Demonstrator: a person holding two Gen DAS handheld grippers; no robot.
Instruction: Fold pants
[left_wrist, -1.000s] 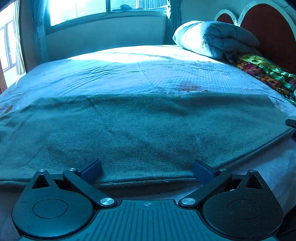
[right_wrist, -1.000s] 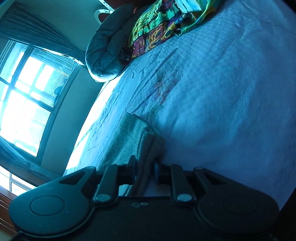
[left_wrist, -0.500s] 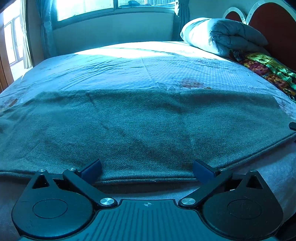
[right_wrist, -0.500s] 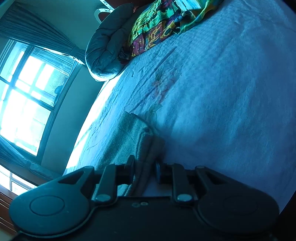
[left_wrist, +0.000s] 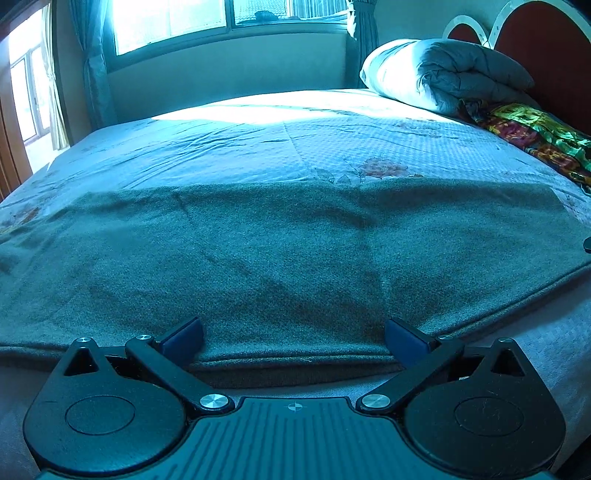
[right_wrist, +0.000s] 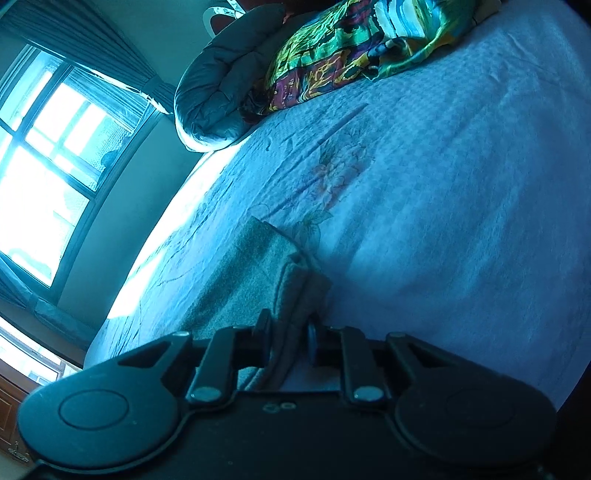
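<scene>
Grey pants between right tool fingers

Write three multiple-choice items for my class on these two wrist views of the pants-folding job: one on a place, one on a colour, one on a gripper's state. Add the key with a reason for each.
1. Where do the pants lie?
A. Spread on the bed
B. On the floor
C. Over the headboard

2. What colour are the pants?
A. Bright red
B. Dull grey-green
C. White

3. How does the right gripper stand?
A. Wide open, away from the cloth
B. Out of view
C. Shut on an end of the pants

Key:
1 A, the left wrist view shows them flat across the bedspread, in front of the open left gripper.
2 B, the cloth looks grey-green in both views.
3 C, the right wrist view shows bunched cloth pinched between its fingers.
</scene>
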